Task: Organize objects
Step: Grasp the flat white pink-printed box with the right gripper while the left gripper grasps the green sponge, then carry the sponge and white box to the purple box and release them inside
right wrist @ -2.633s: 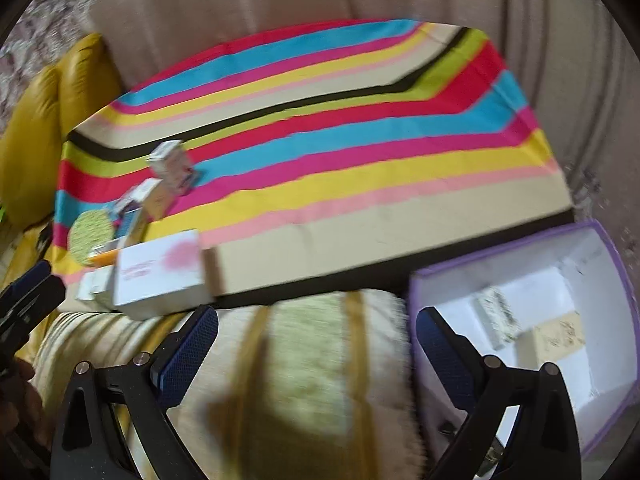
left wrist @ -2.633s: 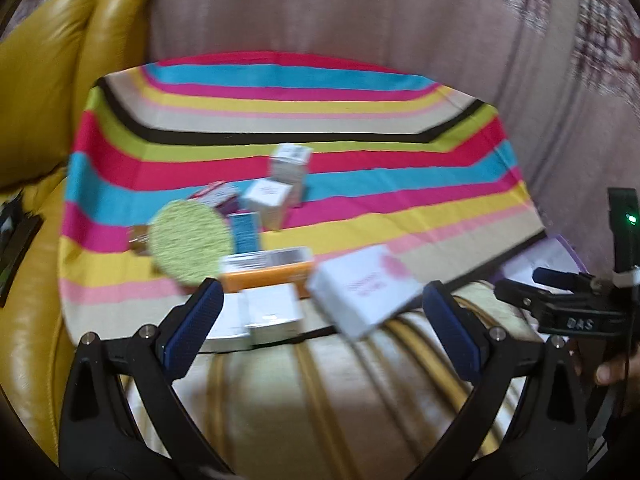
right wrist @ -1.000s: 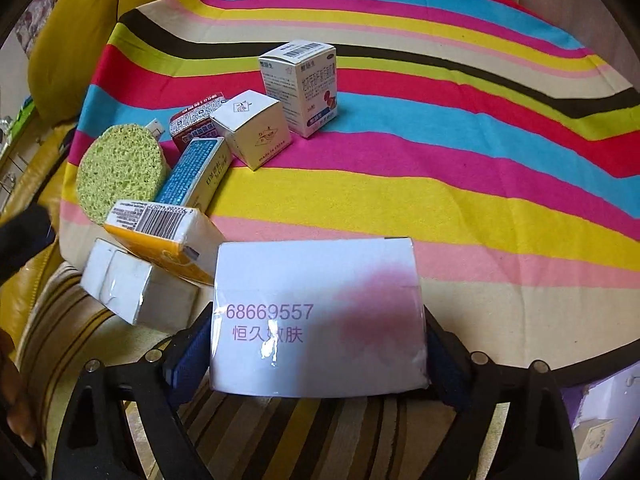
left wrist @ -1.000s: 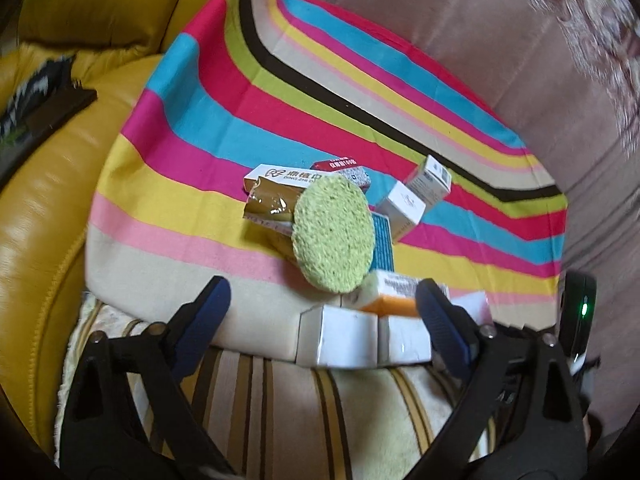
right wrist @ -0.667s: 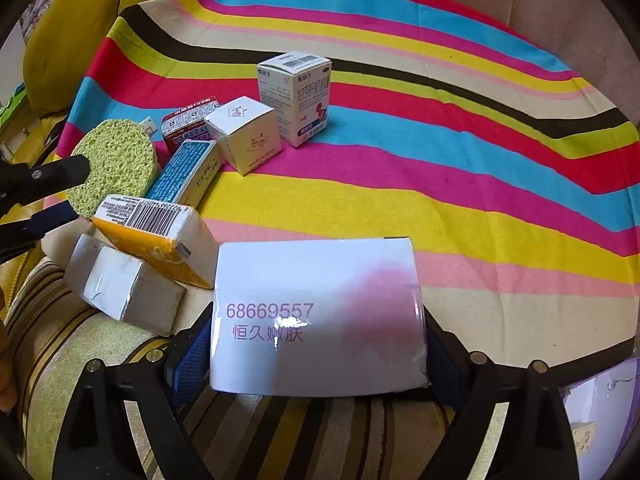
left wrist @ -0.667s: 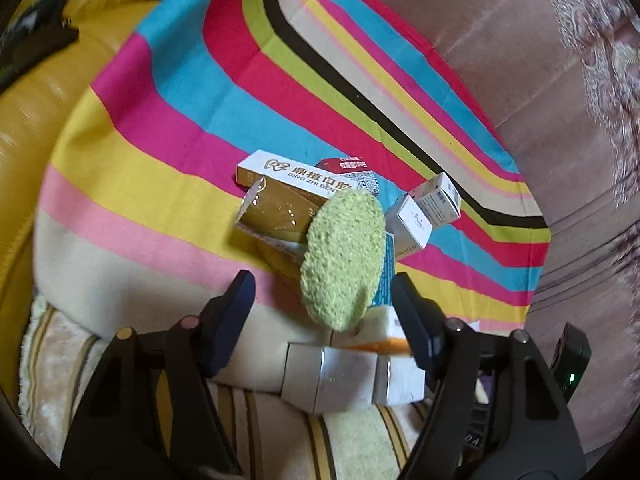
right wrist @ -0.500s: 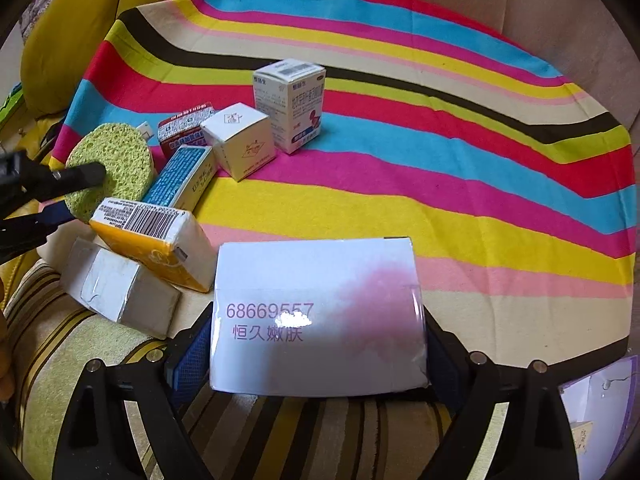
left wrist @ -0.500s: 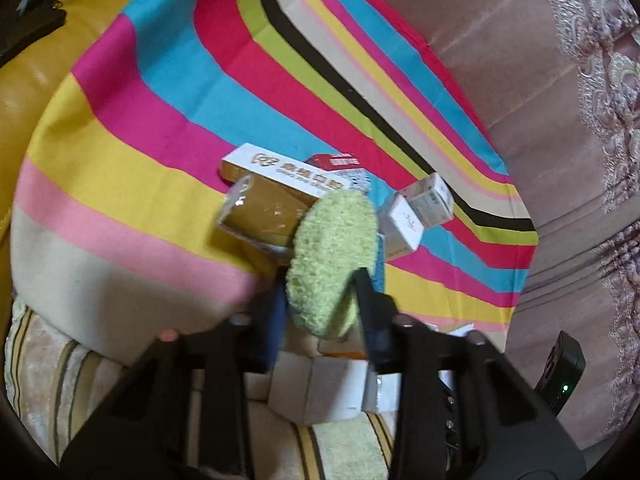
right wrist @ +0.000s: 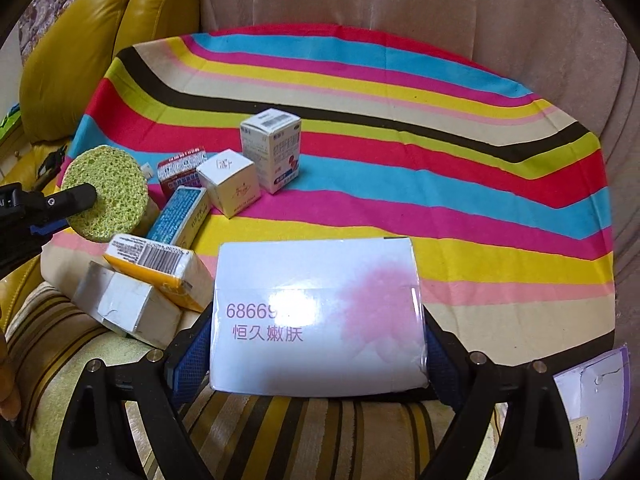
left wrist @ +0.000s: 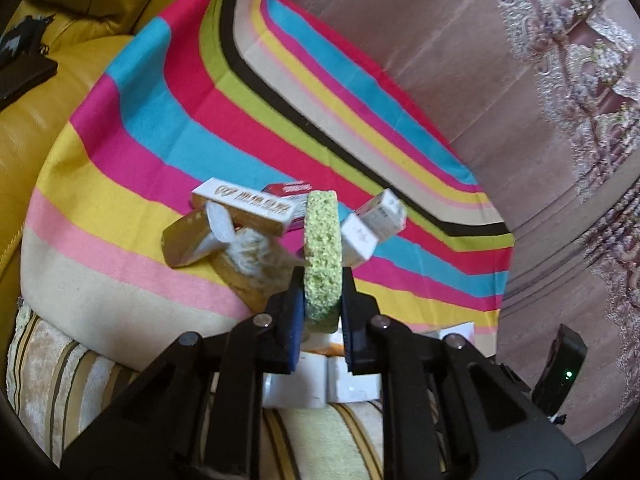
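Observation:
A round green sponge [left wrist: 322, 256] stands on edge between the pads of my left gripper [left wrist: 320, 304], which is shut on it. The right wrist view shows the same sponge [right wrist: 114, 192] at the left, with the left gripper's fingers [right wrist: 74, 198] across its face. My right gripper [right wrist: 316, 348] is clamped on the sides of a large white box with a pink blot [right wrist: 316, 312], held above the striped cloth [right wrist: 400, 208]. Small cartons lie in a cluster: a tall white one [right wrist: 272, 148], a white cube [right wrist: 228, 182], a blue one [right wrist: 178, 218], an orange one [right wrist: 158, 266].
A gold-and-white long box [left wrist: 244, 206] and an opened gold carton [left wrist: 192, 240] lie behind the sponge. Two white boxes [right wrist: 124, 308] sit at the cloth's front edge. A purple-rimmed bin [right wrist: 592, 404] is at the lower right. A yellow leather sofa [right wrist: 76, 52] borders the left.
My left gripper's jaws closed from wide open onto the green sponge, which turned edge-on to the camera. The right gripper tilted and rose slightly with the white box held.

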Demonstrator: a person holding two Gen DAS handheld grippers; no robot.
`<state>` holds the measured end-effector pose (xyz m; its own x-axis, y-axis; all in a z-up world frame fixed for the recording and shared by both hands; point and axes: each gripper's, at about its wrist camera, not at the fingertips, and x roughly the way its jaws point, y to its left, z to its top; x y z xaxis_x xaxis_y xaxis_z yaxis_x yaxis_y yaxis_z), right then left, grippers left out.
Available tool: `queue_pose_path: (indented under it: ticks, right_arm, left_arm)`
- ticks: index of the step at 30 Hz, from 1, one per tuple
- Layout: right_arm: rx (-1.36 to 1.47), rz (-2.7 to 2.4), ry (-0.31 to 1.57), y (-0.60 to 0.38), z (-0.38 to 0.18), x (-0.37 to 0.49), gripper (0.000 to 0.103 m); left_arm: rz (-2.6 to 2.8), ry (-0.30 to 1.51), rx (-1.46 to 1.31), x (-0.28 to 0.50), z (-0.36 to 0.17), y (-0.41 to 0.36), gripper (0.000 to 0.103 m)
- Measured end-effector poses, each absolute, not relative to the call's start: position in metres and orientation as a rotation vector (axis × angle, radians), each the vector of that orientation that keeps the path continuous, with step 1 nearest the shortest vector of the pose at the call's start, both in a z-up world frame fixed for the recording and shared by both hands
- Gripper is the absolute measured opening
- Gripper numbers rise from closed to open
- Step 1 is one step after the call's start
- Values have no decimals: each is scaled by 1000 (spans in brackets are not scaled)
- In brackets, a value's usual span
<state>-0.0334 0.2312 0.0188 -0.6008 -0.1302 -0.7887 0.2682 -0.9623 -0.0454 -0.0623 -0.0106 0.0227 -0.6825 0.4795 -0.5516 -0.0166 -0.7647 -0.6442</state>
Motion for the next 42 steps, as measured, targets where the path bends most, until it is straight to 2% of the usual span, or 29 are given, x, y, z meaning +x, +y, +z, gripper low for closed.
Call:
queue_pose_path:
  ticks: [10,24,33,42]
  right_arm:
    - [1262,-2652,177,248,30,-18,91]
    - [1305,-2699,63,286,38,2,91]
    - [1365,-2771,-83,340,42,20,91]
    - [1450,-2886,-133,400,38,39,91]
  left_arm:
    - [2446,-841,-991,-44,39,14,19]
    - [2291,-729,-1047,-31,43,74,19]
    - [2162,-637,-1086,-27,41,132,19]
    - [2013,-557,-1121,-25,40,196,19]
